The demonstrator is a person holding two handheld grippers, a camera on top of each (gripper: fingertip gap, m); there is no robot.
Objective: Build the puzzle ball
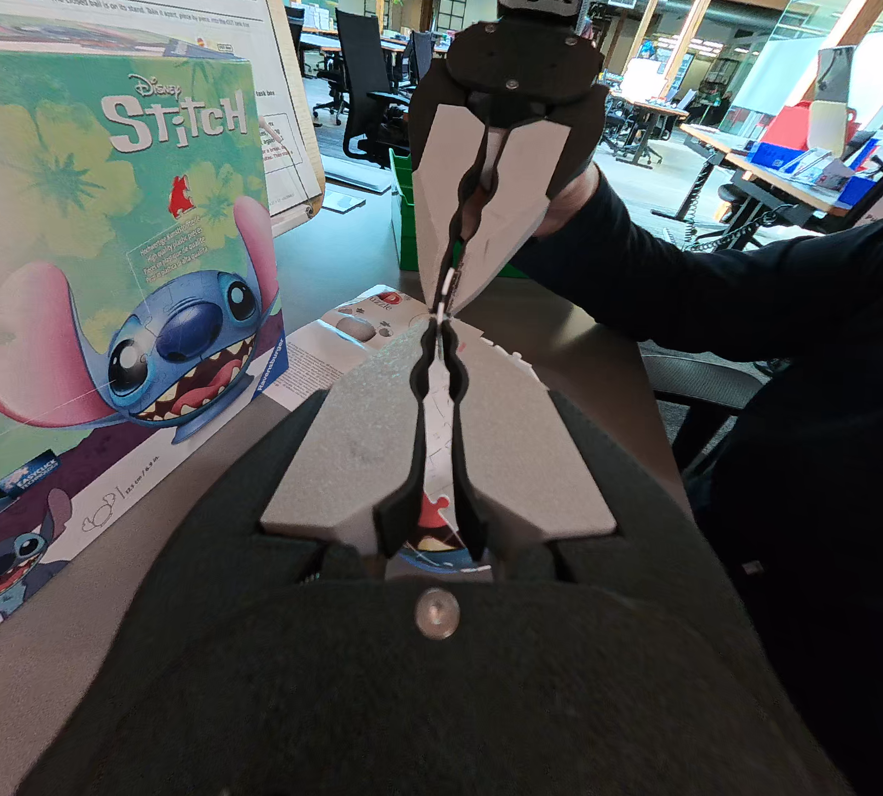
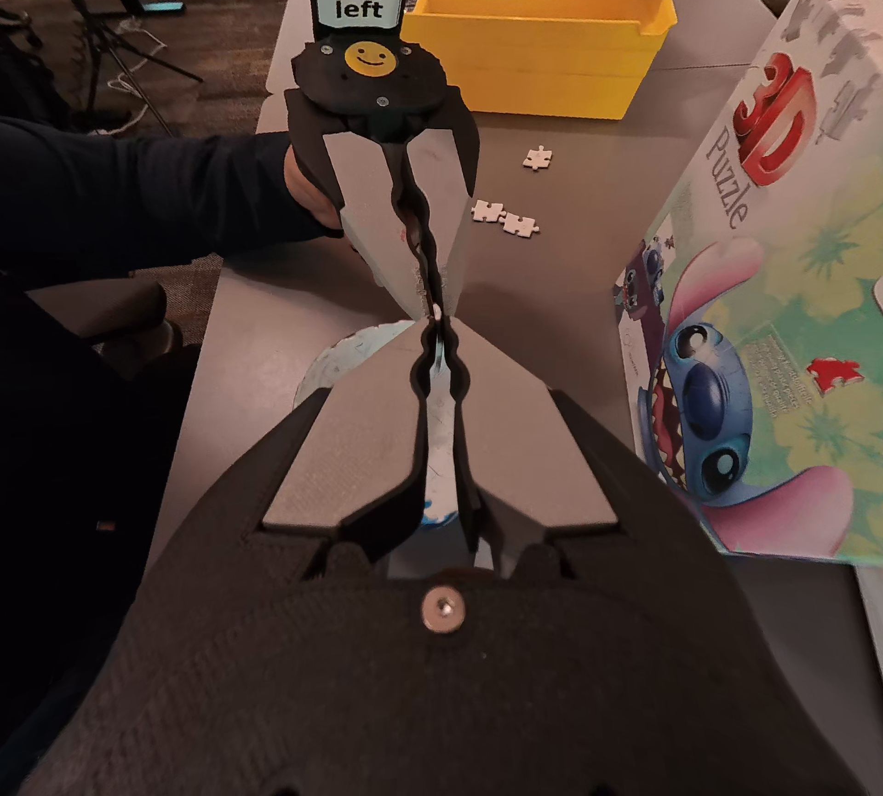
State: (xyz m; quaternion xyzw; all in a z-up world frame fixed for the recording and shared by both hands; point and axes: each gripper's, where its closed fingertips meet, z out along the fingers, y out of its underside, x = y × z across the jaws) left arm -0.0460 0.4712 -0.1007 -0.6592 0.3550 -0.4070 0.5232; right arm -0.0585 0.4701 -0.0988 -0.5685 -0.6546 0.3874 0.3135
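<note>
My left gripper (image 1: 439, 329) and my right gripper (image 2: 437, 328) meet tip to tip above the grey table (image 2: 549, 295). Each is shut on a thin puzzle piece seen edge-on: the left one's piece (image 1: 438, 345) is a sliver between its tips, and the right one's piece (image 2: 438, 355) likewise. In the left wrist view the right gripper (image 1: 444, 309) comes down from above with its striped piece edge (image 1: 449, 283). In the right wrist view the left gripper (image 2: 432, 306) comes from above. The two pieces touch at the tips (image 2: 436, 312); how they join is hidden.
Three loose white pieces (image 2: 520, 224) lie on the table near a yellow bin (image 2: 540, 56). The puzzle box (image 2: 764, 343) stands to the right, and shows on the left in the left wrist view (image 1: 134, 247). A leaflet (image 1: 329, 343), a green bin (image 1: 406, 219) and a round pale object (image 2: 334, 367) lie below. My two grippers' fingertips are within a few centimetres of each other.
</note>
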